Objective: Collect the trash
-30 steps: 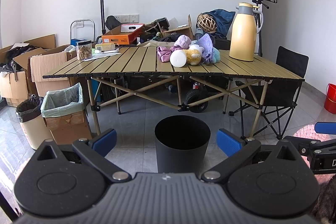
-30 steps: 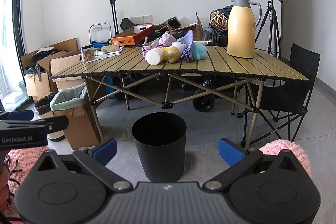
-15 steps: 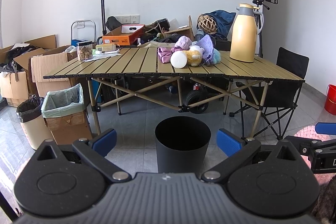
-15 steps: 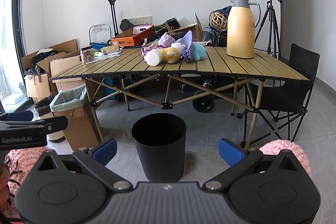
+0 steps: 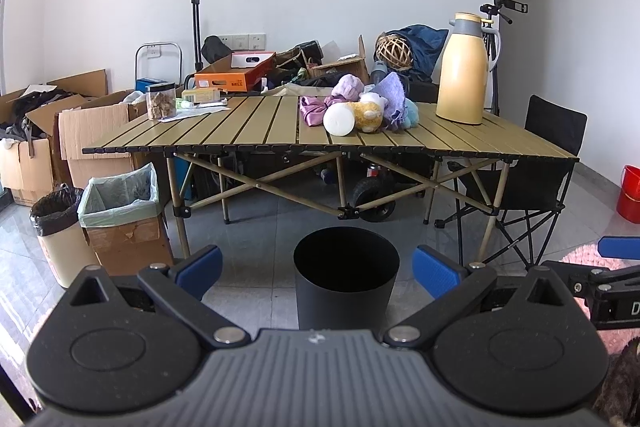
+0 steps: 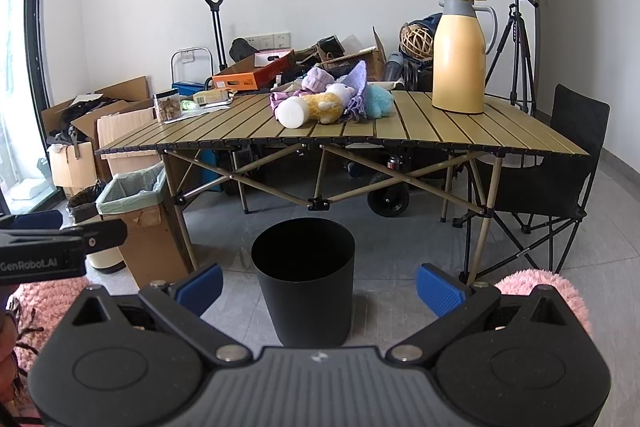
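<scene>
A black round bin [image 5: 346, 275] stands on the floor in front of a slatted folding table [image 5: 248, 131]; its inside looks dark. My left gripper [image 5: 318, 267] is open and holds nothing, with the bin right ahead between its blue pads. My right gripper [image 6: 320, 281] is open and holds nothing, facing the same bin [image 6: 304, 279] from slightly to the right. On the table [image 6: 440, 131] lie a pile of soft toys [image 6: 324, 99], a clear jar [image 6: 167, 106] and small packets with paper [image 5: 200, 103] at the far left.
A tall yellow thermos [image 6: 460, 55] stands on the table's right. A cardboard box lined with a green bag [image 5: 120, 195] and a round bagged bin [image 5: 56, 223] sit by the left legs. A black folding chair [image 6: 560, 163], a tripod [image 6: 520, 39] and a red bucket [image 5: 630, 193] are at the right. A pink rug [image 6: 536, 287] lies near me.
Almost nothing has moved. The left wrist view has shifted very slightly, and both grippers have stayed open.
</scene>
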The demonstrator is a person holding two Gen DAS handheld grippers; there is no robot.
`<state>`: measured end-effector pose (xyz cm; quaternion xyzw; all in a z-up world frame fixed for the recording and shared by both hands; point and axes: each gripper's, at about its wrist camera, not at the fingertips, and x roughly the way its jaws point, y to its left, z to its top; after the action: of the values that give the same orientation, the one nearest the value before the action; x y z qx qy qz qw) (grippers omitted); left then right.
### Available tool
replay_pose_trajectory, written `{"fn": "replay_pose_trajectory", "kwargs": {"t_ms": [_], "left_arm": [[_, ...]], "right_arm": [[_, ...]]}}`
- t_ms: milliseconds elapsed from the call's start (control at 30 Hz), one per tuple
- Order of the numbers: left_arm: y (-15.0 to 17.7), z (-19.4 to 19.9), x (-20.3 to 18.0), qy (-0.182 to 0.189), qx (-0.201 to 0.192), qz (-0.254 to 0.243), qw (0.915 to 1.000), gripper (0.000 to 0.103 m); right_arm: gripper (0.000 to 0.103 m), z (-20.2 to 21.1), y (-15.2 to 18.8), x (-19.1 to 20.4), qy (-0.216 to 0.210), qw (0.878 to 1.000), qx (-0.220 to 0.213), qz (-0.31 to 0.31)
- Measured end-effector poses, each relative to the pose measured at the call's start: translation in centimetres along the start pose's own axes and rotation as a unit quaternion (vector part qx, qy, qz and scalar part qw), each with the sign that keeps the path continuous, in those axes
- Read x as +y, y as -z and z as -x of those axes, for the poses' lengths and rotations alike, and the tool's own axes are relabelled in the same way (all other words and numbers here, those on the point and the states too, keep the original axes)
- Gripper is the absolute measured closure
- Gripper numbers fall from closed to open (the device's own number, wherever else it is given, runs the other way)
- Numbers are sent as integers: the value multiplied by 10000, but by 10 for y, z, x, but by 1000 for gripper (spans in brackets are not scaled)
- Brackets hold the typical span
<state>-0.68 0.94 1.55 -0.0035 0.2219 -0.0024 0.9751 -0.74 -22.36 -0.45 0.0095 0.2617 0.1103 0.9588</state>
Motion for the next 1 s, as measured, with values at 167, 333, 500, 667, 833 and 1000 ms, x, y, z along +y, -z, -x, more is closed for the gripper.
{"fn": "replay_pose_trajectory", "kwargs": {"t_ms": [167, 333, 500, 667, 833, 1000], "left_arm": [[3, 0, -4, -19, -7, 12, 10000, 0], [4, 0, -3, -14, -4, 16, 10000, 0], [4, 0, -3, -18, -7, 24, 10000, 0], [5, -4, -2, -5, 15, 41, 10000, 0], [5, -7, -3, 14, 26, 96, 9999, 0], [4, -8, -3, 9, 24, 98, 9999, 0]], "right_arm": [[0, -3, -1, -2, -2, 10000, -4, -16], [0, -3, -1, -1, 0, 10000, -8, -12], [0, -3, -1, 0, -8, 10000, -17, 12], [0, -3, -2, 0, -1, 10000, -14, 1], [0, -4, -1, -2, 7, 10000, -24, -21], [0, -5, -2, -4, 32, 10000, -42, -47]]}}
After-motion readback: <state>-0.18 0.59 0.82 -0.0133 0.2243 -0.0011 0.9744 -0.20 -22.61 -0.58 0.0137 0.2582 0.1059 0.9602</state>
